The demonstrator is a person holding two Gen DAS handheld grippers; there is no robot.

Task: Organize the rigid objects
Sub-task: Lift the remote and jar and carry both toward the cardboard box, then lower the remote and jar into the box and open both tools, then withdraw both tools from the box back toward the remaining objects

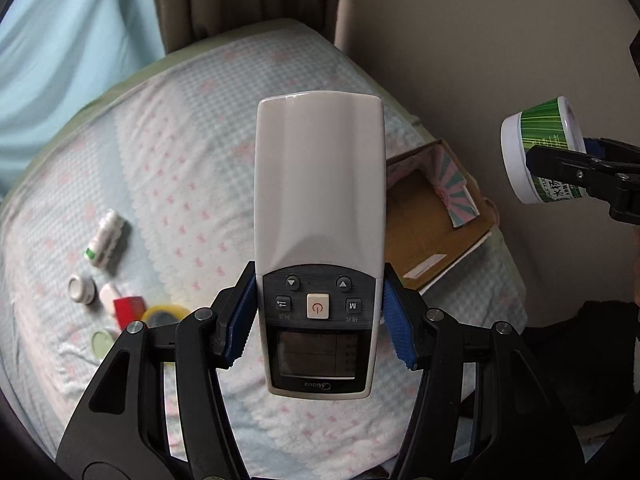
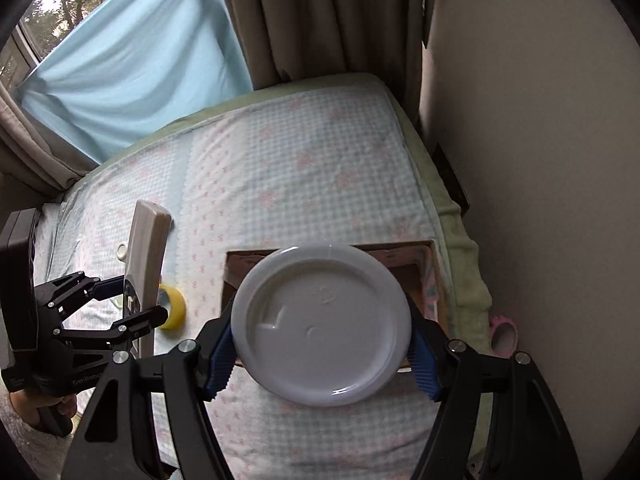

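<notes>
The air-conditioner remote (image 1: 318, 216) is pinched by the left gripper (image 1: 318, 320), the white-lidded tub (image 2: 322, 324) by the right gripper (image 2: 320, 354), above the cardboard box (image 1: 436, 228) at the bed's (image 2: 280, 168) right edge; either could be dropped beside the box if released early

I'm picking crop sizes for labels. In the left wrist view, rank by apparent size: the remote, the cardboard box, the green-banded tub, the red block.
1. remote, though nearness to the camera enlarges it
2. cardboard box, partly hidden
3. green-banded tub
4. red block
</notes>
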